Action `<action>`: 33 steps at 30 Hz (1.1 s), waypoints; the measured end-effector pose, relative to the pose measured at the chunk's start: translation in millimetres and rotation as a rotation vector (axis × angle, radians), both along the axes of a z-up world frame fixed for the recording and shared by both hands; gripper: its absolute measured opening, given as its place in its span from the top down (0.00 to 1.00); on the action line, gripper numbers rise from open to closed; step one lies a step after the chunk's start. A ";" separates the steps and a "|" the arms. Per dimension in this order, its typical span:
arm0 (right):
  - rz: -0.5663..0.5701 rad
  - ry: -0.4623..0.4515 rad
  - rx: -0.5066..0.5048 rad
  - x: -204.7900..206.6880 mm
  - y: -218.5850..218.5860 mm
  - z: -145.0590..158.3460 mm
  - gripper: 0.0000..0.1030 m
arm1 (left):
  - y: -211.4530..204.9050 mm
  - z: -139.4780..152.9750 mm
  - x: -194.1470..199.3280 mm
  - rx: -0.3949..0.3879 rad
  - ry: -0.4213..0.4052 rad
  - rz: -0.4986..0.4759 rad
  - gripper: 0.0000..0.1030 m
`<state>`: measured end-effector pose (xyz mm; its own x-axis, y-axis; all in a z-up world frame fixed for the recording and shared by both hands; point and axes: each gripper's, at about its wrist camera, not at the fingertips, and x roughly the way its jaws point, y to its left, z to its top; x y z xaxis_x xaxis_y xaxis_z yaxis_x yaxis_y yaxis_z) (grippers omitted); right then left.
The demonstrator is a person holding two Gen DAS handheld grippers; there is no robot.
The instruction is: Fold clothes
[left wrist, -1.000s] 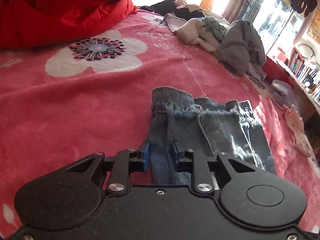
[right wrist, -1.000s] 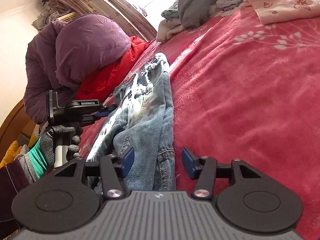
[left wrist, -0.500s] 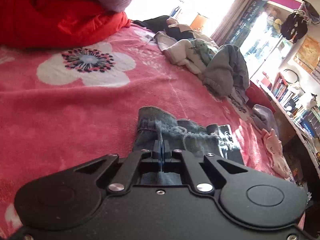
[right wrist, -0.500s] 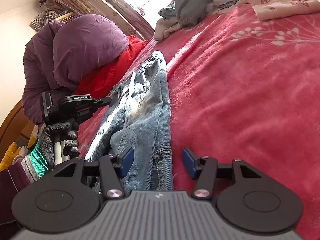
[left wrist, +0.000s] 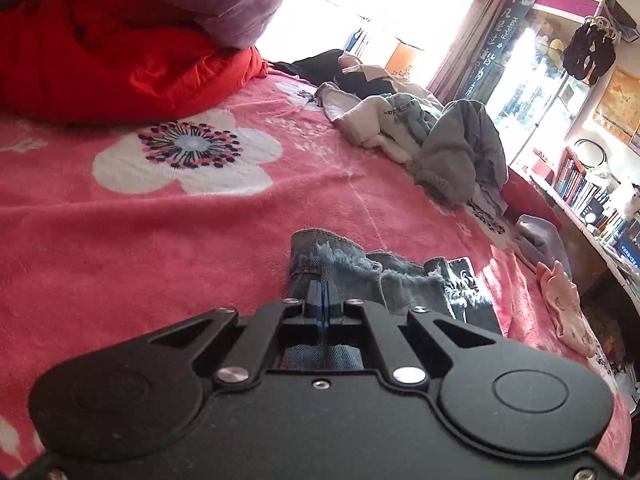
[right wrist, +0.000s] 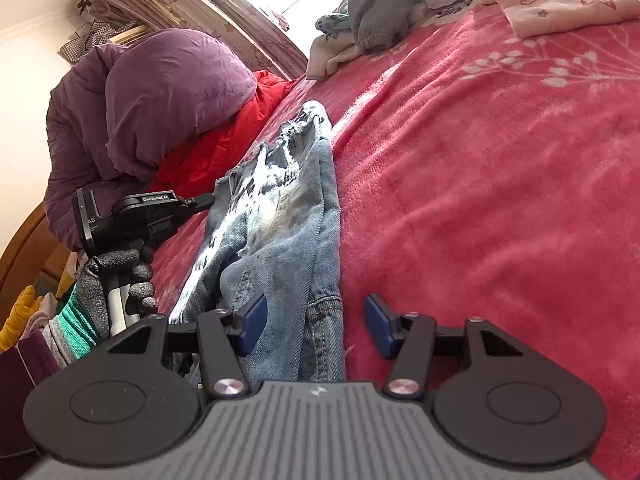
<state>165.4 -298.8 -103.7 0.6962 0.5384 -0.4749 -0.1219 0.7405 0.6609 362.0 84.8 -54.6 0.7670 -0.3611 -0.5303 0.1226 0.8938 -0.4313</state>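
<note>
Since a moment ago: left gripper [left wrist: 322, 296] has gone from jaws apart around a denim edge to jaws pressed together on it; right gripper [right wrist: 314, 326] has kept its place and its gap.
Landmark: jeans [right wrist: 280, 216], a long strip of pale torn denim lying on the pink blanket [left wrist: 160, 240].
Left gripper: at the jeans' left edge, part-way along the length, pads clamped on a thin fold of cloth; a gloved hand [right wrist: 116, 276] holds it.
Jeans, long axis: runs away from the right gripper toward the red quilt [right wrist: 224, 148], frayed end at the far tip.
Right gripper: at the near end of the jeans, jaws half open, seamed edge lying between the pads, no pad pressing on it.
Nearer hand: the right is nearer the near end and looks ready to close; the left already has its hold.
Elsewhere: a clothes pile [left wrist: 436, 140] sits well beyond the jeans' far end.
</note>
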 end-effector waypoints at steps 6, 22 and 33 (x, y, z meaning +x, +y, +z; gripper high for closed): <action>0.002 -0.001 -0.001 0.9 0.0 -0.7 0.46 | -8.9 -9.6 9.3 0.108 0.055 0.011 1.00; -0.001 -0.011 -0.010 -0.5 2.2 -0.5 0.47 | -125.2 -7.3 -82.7 0.450 -0.007 -0.437 0.91; 0.015 -0.053 0.007 -9.4 -1.3 3.7 0.51 | -116.5 -11.4 -140.0 0.382 0.015 -0.309 0.88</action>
